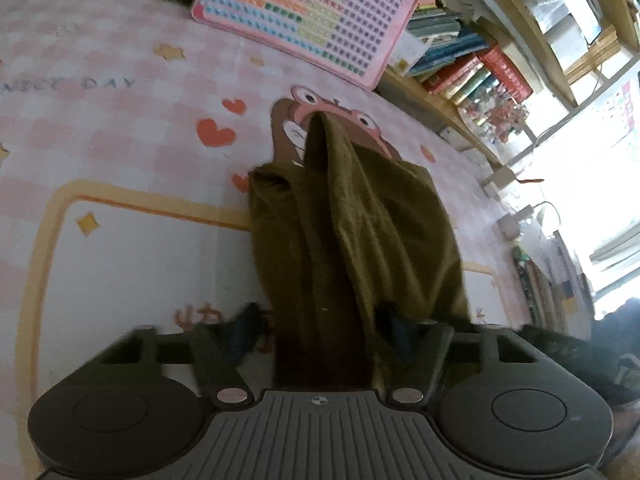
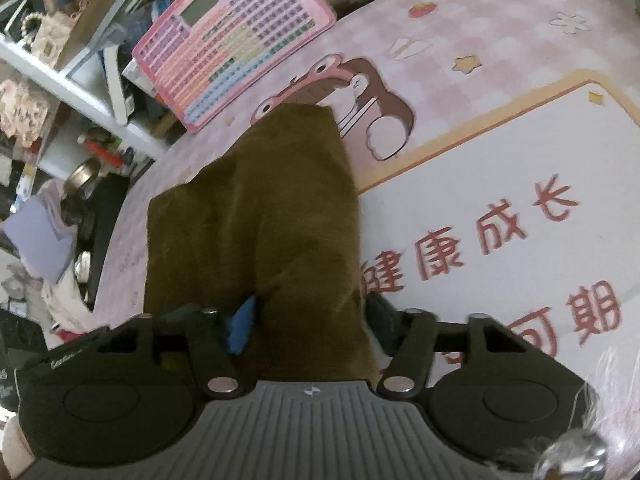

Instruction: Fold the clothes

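Left gripper (image 1: 320, 324) pinches a bunched fold of the olive cloth (image 1: 360, 216), jaws part-closed; right gripper (image 2: 308, 320) likewise clamps it (image 2: 260, 208), centre frame on the mat (image 2: 520, 168). Only the right view shows Chinese lettering (image 2: 500, 236), lower right.

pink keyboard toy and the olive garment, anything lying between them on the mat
Nothing: both wrist views show only bare printed mat between the pink keyboard toy and the olive garment.
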{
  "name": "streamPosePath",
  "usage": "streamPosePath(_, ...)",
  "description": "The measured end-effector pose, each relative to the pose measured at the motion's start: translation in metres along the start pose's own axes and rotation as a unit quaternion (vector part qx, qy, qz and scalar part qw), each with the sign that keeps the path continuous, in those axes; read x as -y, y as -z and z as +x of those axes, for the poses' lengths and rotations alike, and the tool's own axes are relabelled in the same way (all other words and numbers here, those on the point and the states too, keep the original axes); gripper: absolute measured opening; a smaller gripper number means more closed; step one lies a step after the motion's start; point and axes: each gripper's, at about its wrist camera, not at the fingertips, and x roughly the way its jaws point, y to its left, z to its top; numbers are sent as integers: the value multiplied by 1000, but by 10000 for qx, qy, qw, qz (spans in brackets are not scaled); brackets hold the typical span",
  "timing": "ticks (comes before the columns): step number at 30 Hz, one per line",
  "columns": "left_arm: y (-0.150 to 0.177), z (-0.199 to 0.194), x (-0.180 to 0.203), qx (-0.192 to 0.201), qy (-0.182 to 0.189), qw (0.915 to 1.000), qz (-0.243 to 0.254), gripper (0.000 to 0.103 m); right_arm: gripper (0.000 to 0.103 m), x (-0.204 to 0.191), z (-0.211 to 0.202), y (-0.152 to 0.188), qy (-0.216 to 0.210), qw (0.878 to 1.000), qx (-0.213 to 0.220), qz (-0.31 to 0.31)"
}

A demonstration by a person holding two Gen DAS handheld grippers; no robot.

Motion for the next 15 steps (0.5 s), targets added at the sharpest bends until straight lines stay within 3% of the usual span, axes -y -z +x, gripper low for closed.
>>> streamPosePath(1,1,-1,4,25,-26,10000,67,35,32,-3,0,1,-24,10000,11,-39)
streamPosePath(4,3,-9,21,182,-182,9987,431,28,26,-18,-6,5,22,9988,129,-468)
streamPosePath(10,10,-39,45,797,-18,9910,1077,28,26,-49,-38,14,96,9887,817,-1254)
streamPosePath(15,14,-53,50,926,141,9882,1210,28,26,-59,-56,22,111,9833,1056,-1479)
